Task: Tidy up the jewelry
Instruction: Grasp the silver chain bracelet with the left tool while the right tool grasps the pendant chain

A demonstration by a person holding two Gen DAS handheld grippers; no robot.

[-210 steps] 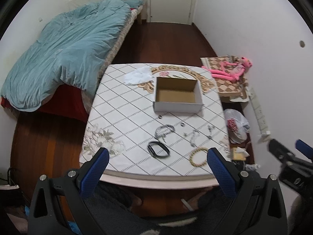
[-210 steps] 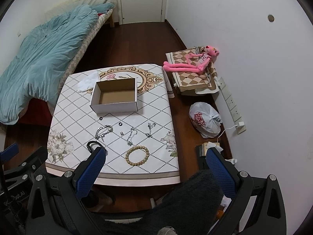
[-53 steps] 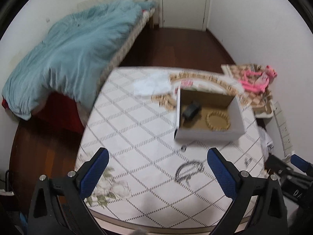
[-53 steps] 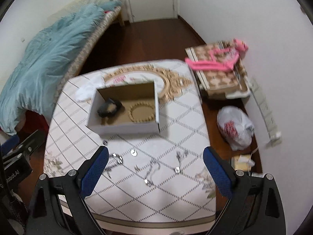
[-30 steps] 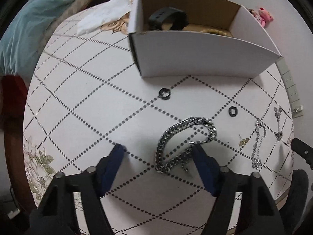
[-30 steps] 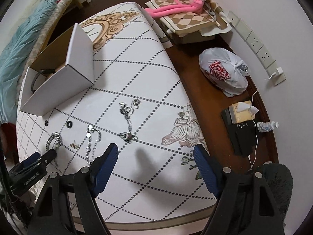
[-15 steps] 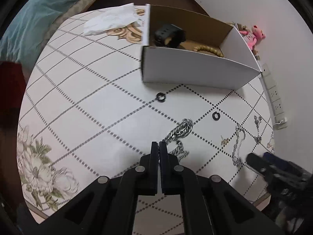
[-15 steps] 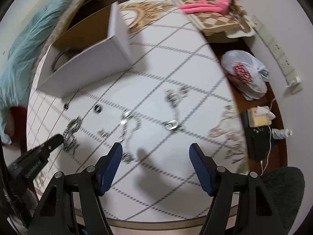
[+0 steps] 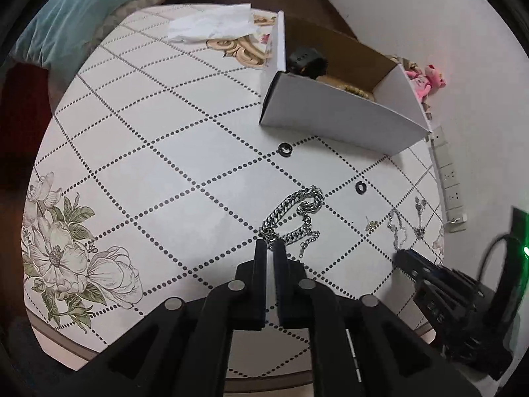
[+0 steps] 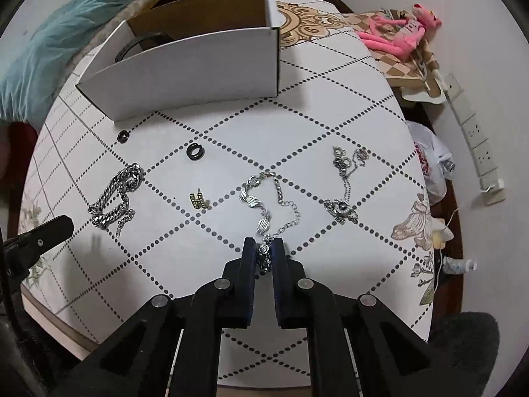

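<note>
My left gripper (image 9: 269, 246) is shut on the near end of a thick silver chain bracelet (image 9: 291, 213), which lies on the white table (image 9: 148, 165). My right gripper (image 10: 263, 248) is shut on the near end of a silver leaf bracelet (image 10: 264, 198). The thick chain also shows in the right wrist view (image 10: 114, 195). A white cardboard box (image 9: 337, 115) at the back holds a black bracelet (image 9: 307, 61) and a bead bracelet (image 9: 350, 87). Two black rings (image 10: 195, 150) (image 10: 123, 136), a gold earring (image 10: 197, 200) and another silver chain (image 10: 345, 182) lie on the table.
A crumpled white tissue (image 9: 211, 24) lies at the table's far left. A bed with a teal duvet (image 9: 66, 16) stands to the left. Right of the table are a pink plush toy (image 10: 396, 33), a plastic bag (image 10: 429, 162) and a power strip (image 10: 476, 145).
My right gripper has closed on the end of the leaf bracelet. My left gripper stays shut at the thick chain's near end, and the view has shifted slightly closer.
</note>
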